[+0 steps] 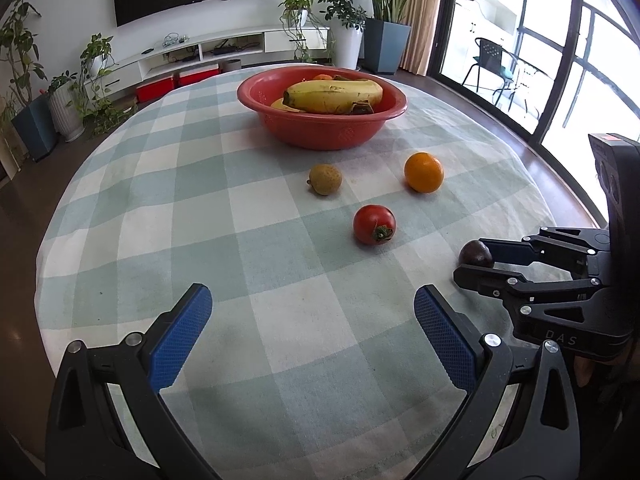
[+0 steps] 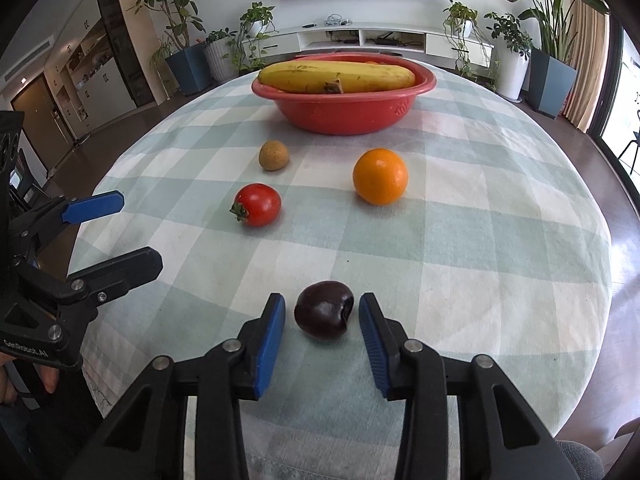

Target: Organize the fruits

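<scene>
A red bowl (image 1: 320,132) (image 2: 344,116) at the table's far side holds bananas (image 1: 334,96) (image 2: 336,75). On the checked cloth lie an orange (image 1: 424,172) (image 2: 380,176), a red tomato (image 1: 374,224) (image 2: 258,204), a small brown fruit (image 1: 325,179) (image 2: 273,155) and a dark purple fruit (image 1: 475,254) (image 2: 324,309). My right gripper (image 2: 322,316) (image 1: 472,258) is open, its pads on either side of the dark fruit with small gaps. My left gripper (image 1: 312,308) (image 2: 120,232) is open and empty over the near cloth.
The round table has a green and white checked cloth (image 1: 240,220) (image 2: 480,220). Potted plants (image 1: 348,36), a TV unit (image 2: 380,40) and glass doors (image 1: 540,60) stand beyond the table.
</scene>
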